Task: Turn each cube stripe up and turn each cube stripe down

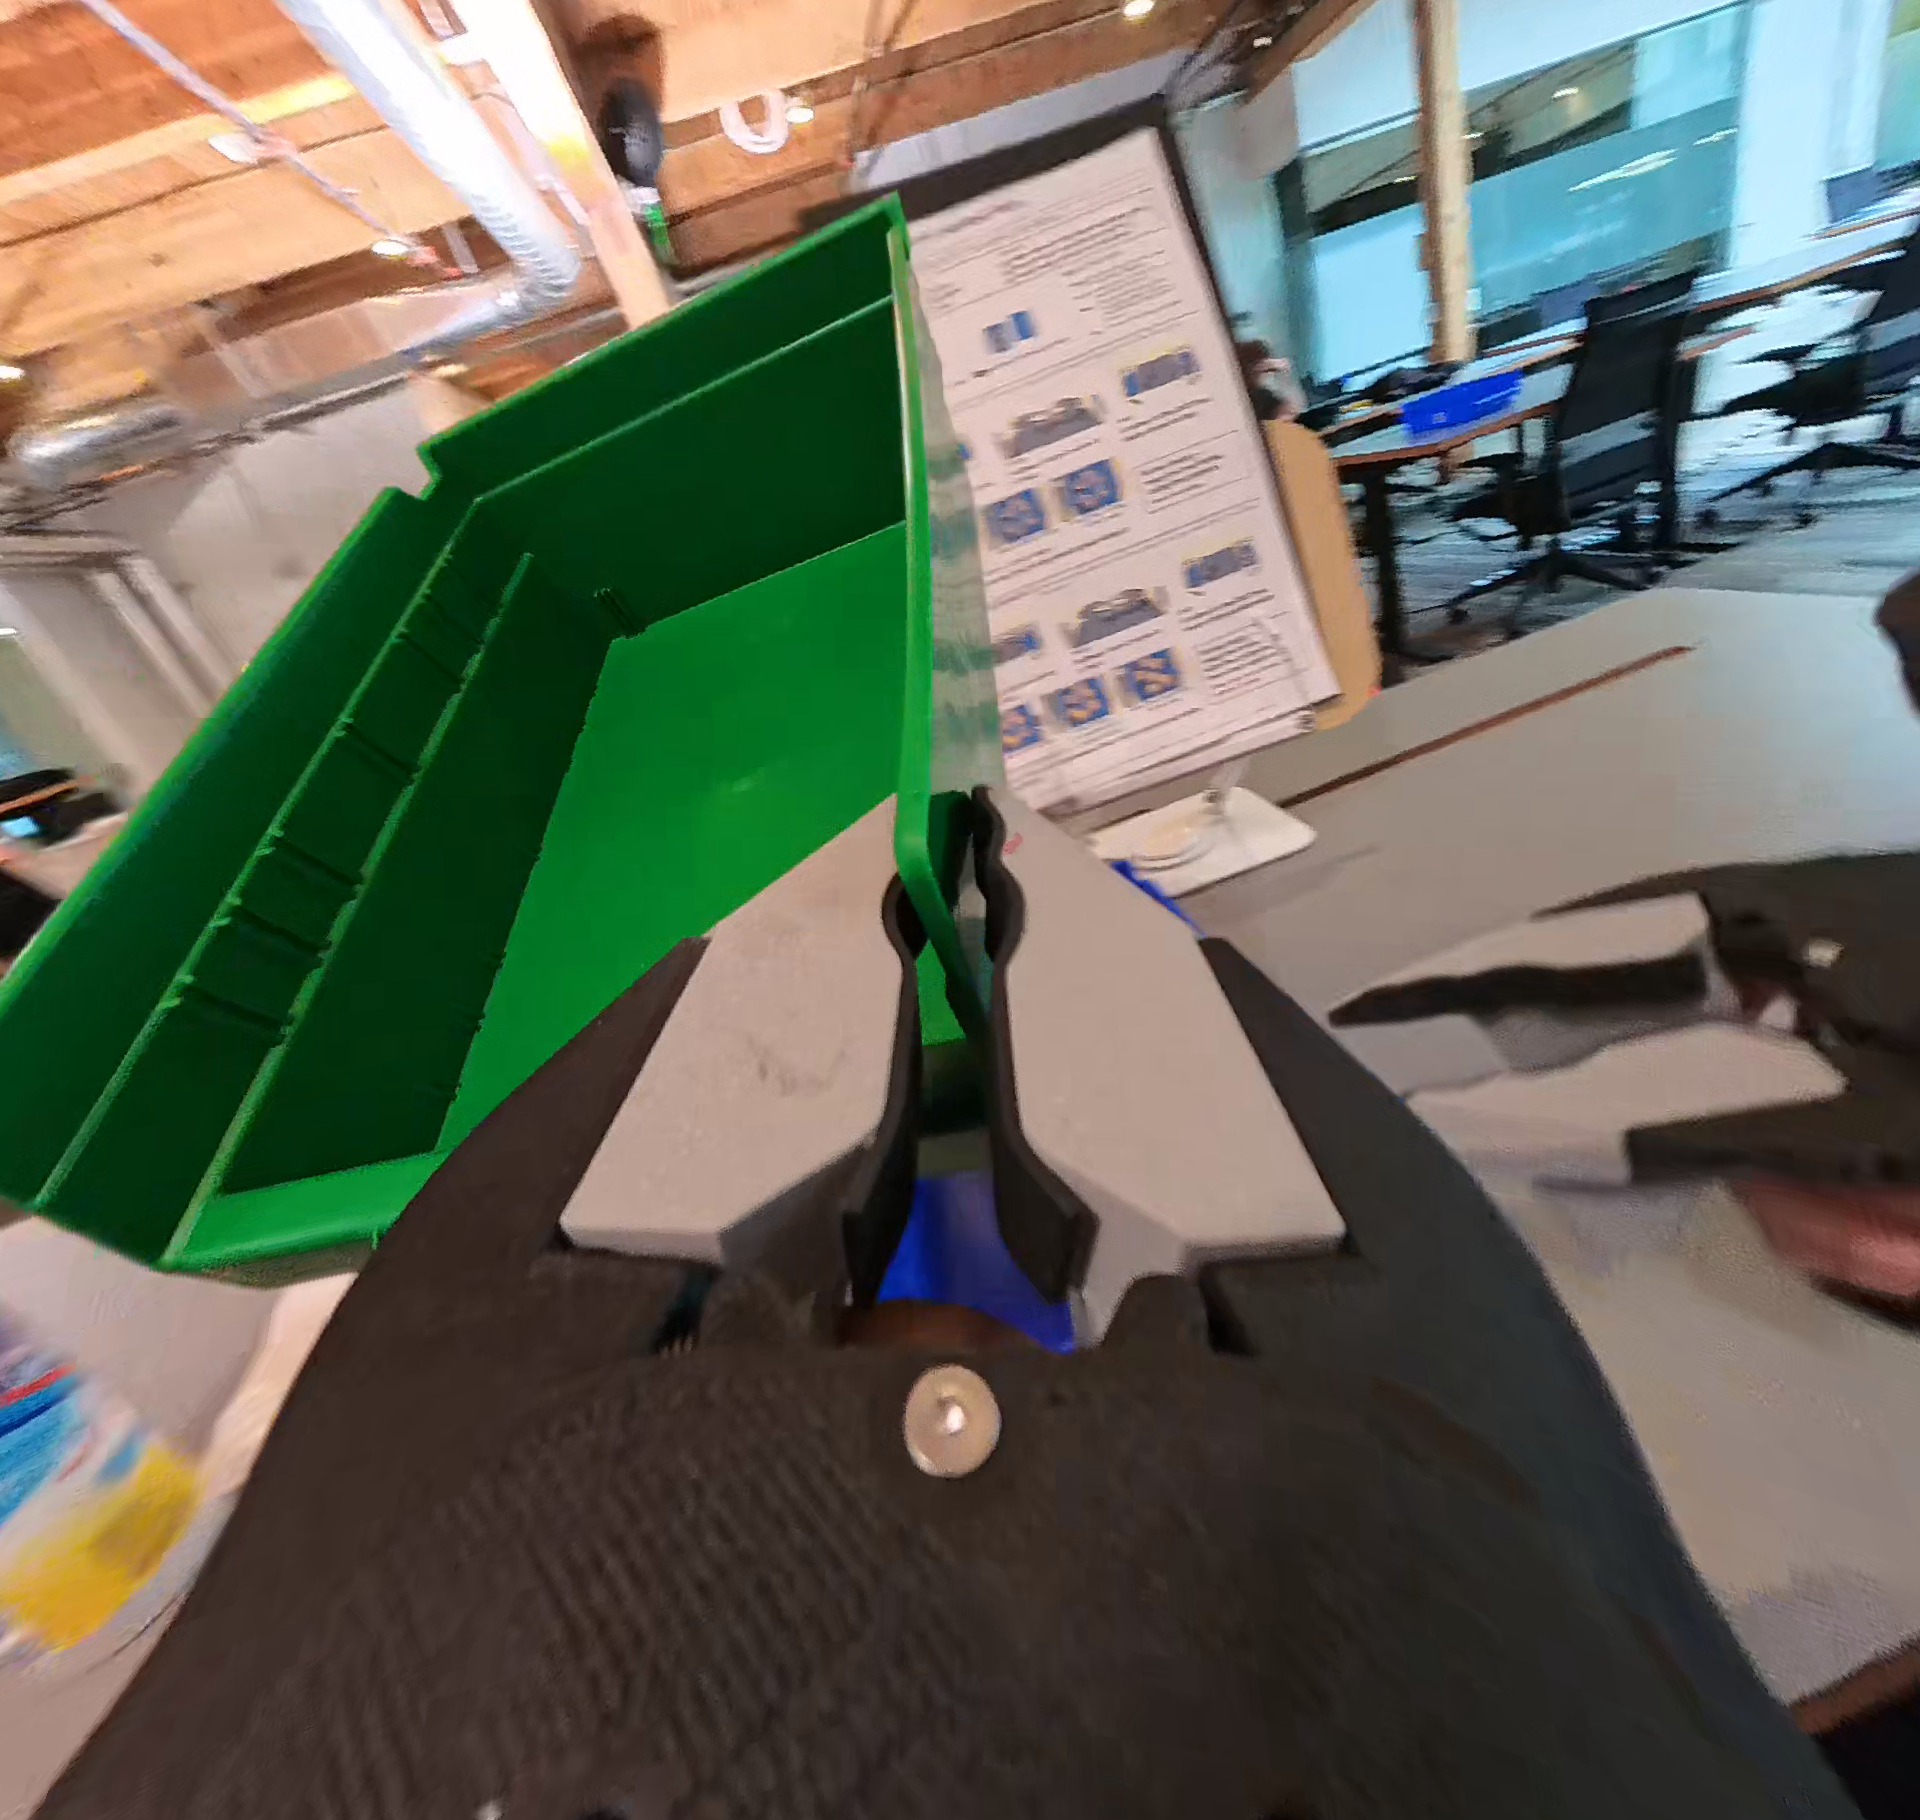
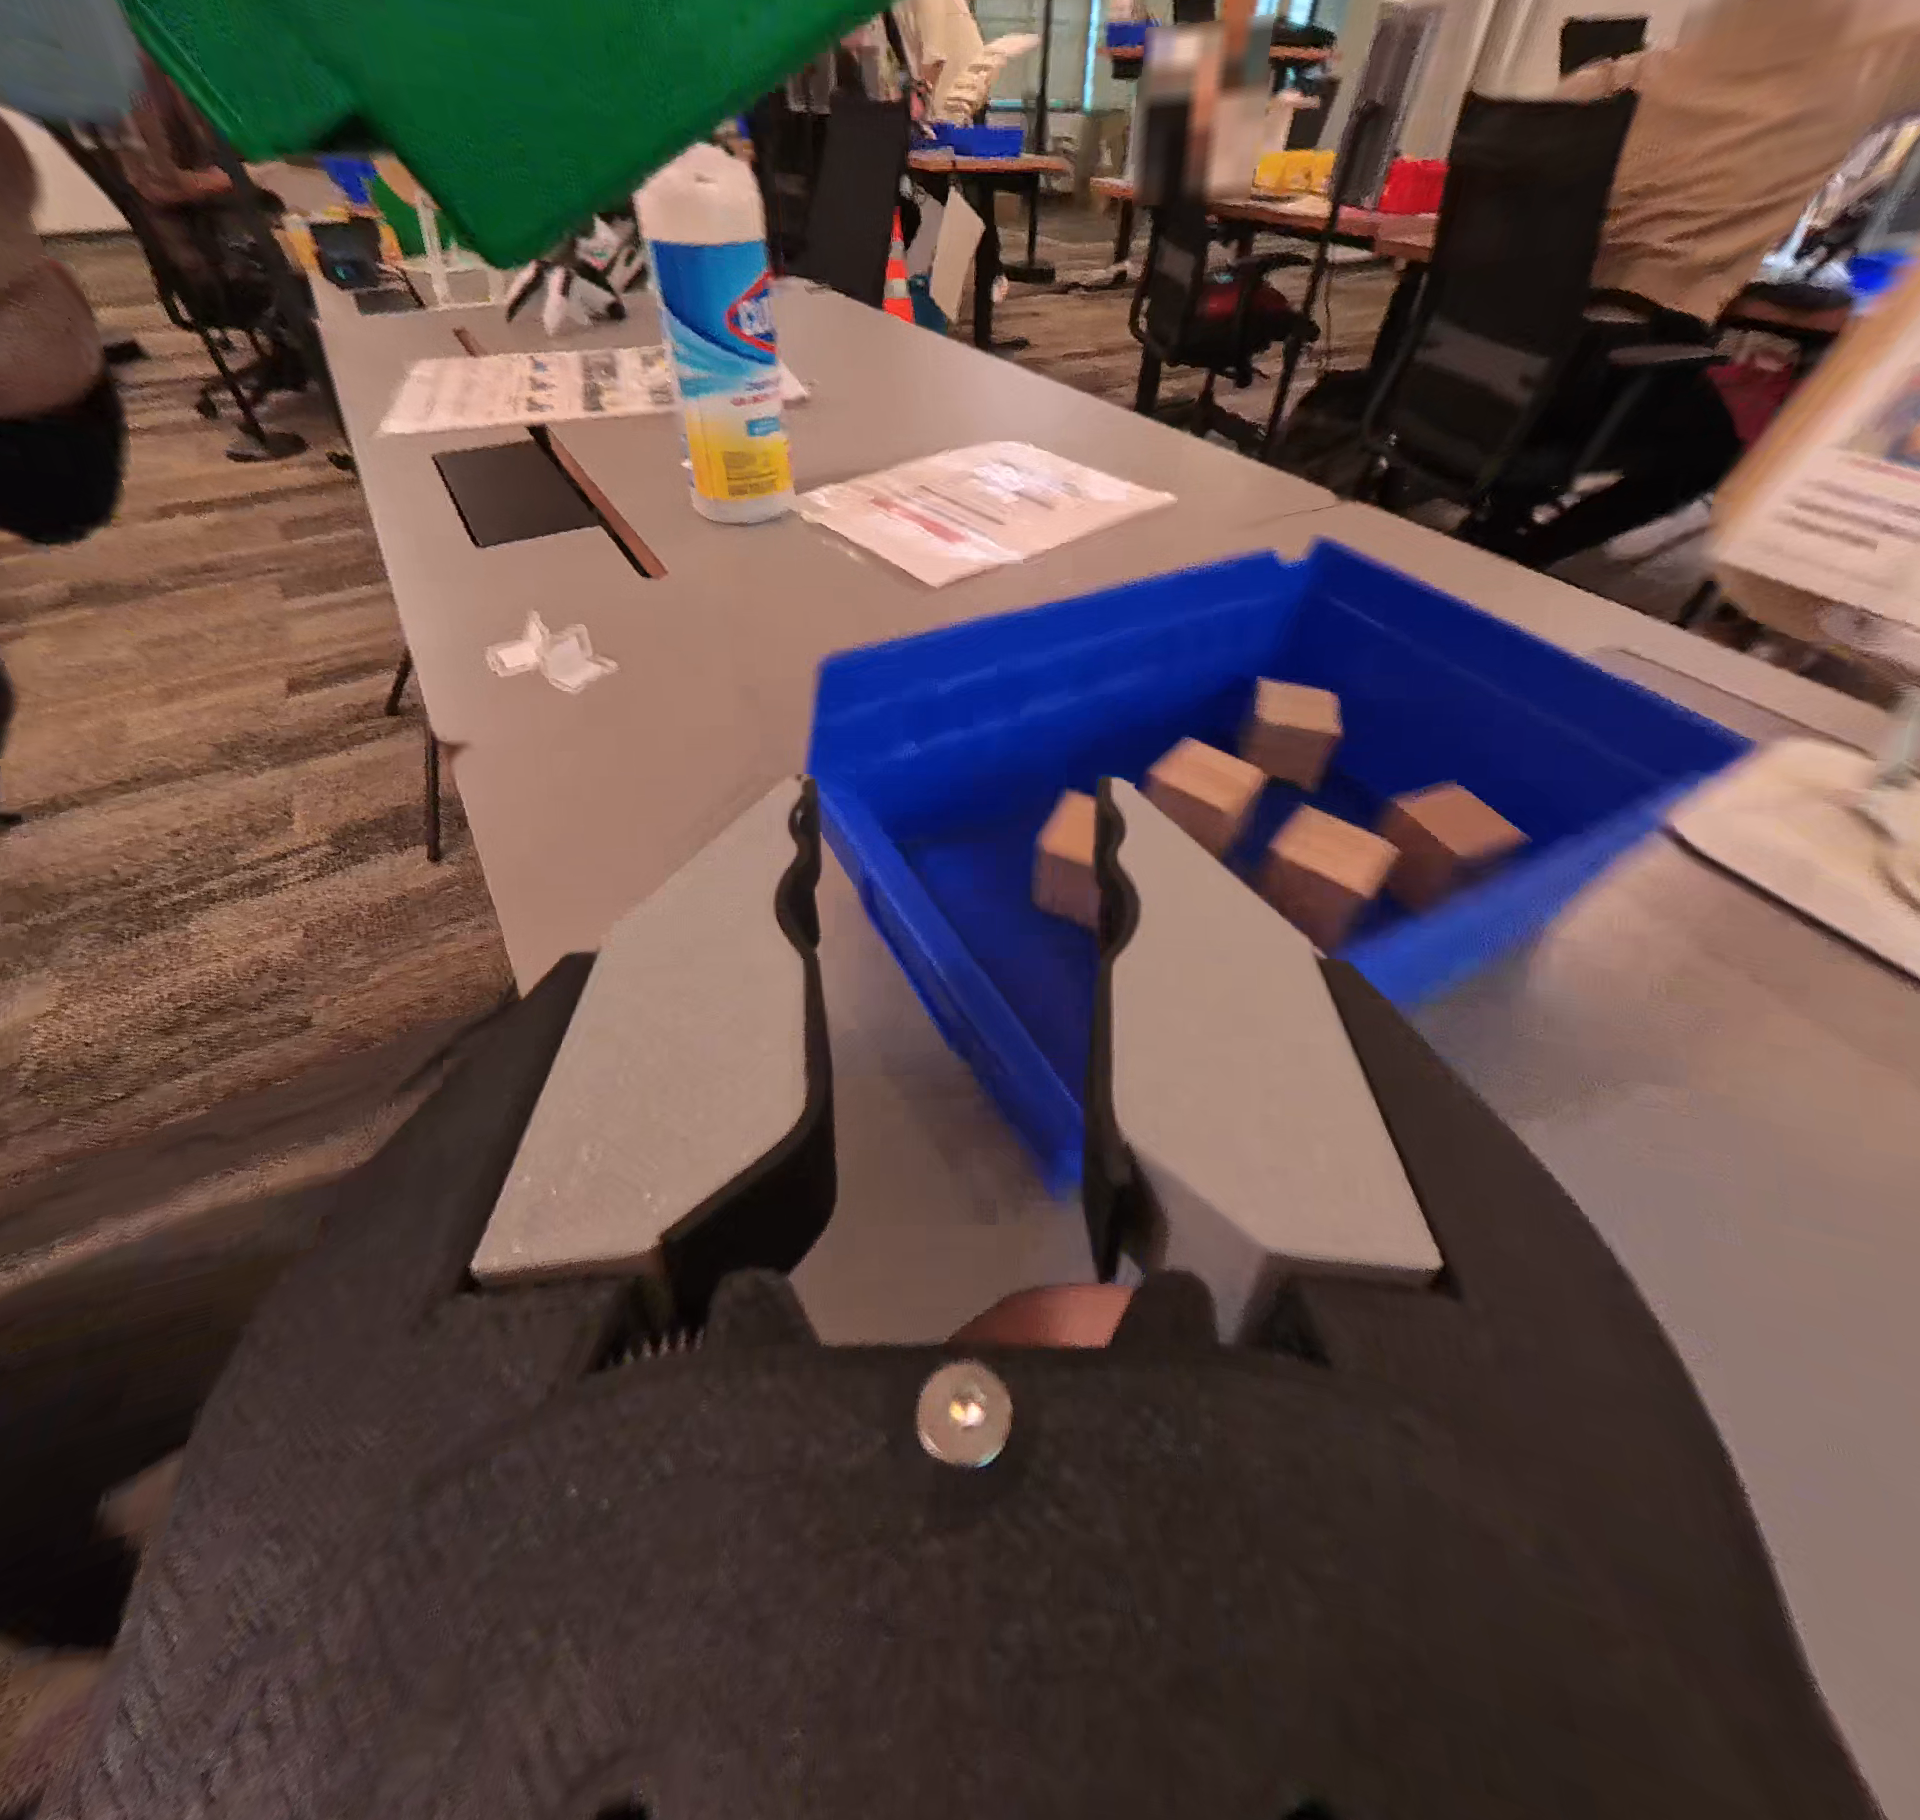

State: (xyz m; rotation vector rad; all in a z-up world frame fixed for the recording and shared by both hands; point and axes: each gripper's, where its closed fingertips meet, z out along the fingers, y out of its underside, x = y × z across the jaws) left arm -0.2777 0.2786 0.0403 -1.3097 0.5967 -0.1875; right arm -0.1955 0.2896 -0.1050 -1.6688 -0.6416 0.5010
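1. The cubes point(image 2: 1309, 814) — five wooden blocks — sit loose in the blue bin point(image 2: 1039, 721) on the grey table point(image 2: 675, 762). Motion blur hides which faces carry a stripe.
2. They lie ahead of your right gripper point(image 2: 951, 835) and slightly to its right. One cube shows just past the right fingertip, partly hidden behind it. The fingers stand moderately apart with nothing between them, and the near left wall of the bin runs through that gap.
3. The bin's long axis runs away and to the right, so I judge you'd reach in over that near wall.
4. Your right hand is clearly the nearer one. Your left gripper point(image 1: 951, 897) is clamped on the rim of an empty green bin point(image 1: 727, 690), held tilted in the air.
5. Only the right wrist view shows the cubes; it catches the green bin's underside overhead. The left wrist view shows that bin's bare inside and a sliver of blue beneath its fingers — no cubes.
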